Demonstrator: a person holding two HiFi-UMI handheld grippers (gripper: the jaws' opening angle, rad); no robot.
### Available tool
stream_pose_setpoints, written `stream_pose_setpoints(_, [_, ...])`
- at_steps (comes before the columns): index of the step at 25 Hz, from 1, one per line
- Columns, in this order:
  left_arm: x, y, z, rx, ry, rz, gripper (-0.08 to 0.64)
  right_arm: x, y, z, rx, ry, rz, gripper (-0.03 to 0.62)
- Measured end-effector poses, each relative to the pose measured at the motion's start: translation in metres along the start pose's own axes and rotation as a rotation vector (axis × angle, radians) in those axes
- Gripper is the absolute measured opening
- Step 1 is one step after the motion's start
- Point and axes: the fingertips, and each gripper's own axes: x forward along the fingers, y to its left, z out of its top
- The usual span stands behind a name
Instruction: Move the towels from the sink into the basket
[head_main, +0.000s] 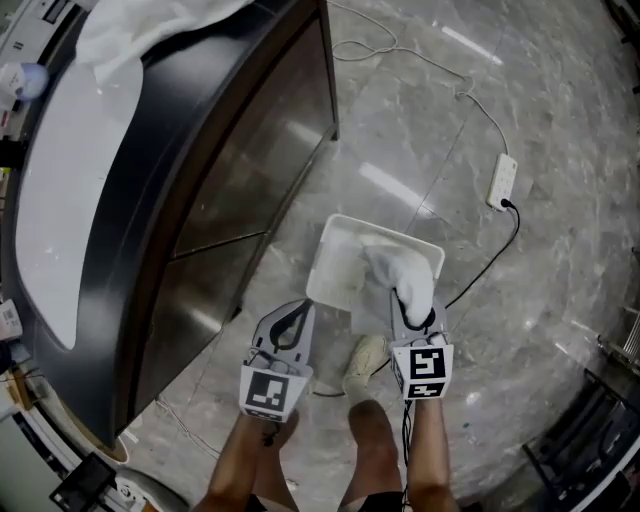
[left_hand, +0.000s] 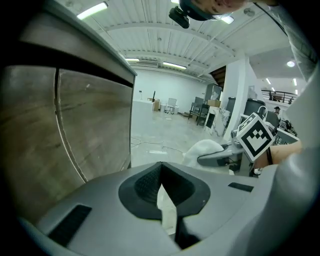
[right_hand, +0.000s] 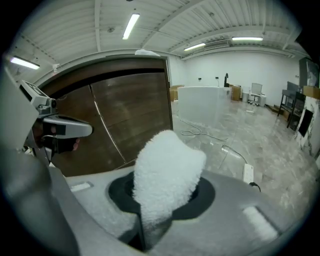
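One towel (head_main: 402, 270) hangs over the basket (head_main: 318, 262), jaws of the right gripper (head_main: 414, 303) pinching it for release; left gripper (head_main: 298, 310) jaws closed, empty.

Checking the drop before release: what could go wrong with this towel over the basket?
1. The towel in the right hand-held gripper hangs by the near rim of the basket; released here, it might drape over the edge or land on the floor.
2. The cable runs close beside the basket and could snag the person's shoe.
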Motion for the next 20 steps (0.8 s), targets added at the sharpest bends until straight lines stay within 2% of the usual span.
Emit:
stream_pose_setpoints(5, [0.041, 0.009, -0.051, -0.052, 0.039, -0.013, 0.009, 0.056, -0.007, -0.046, -0.049, 0.034, -0.003, 0.103])
stream_pose_setpoints(11, [0.069, 0.014, -0.1, -0.071, 0.067, -0.028, 0.009, 0.1, -0.01, -0.097, -0.044, 0.076, 0.022, 0.106])
stream_pose_setpoints(16, [0.085, 0.019, -0.127, -0.078, 0.084, -0.031, 0.009, 0.128, -0.009, -0.138, -0.029, 0.118, 0.039, 0.116])
stream_pose_setpoints(20, [0.088, 0.018, -0.135, -0.09, 0.09, -0.033, 0.009, 0.133, -0.005, -0.152, -0.02, 0.14, 0.05, 0.129])
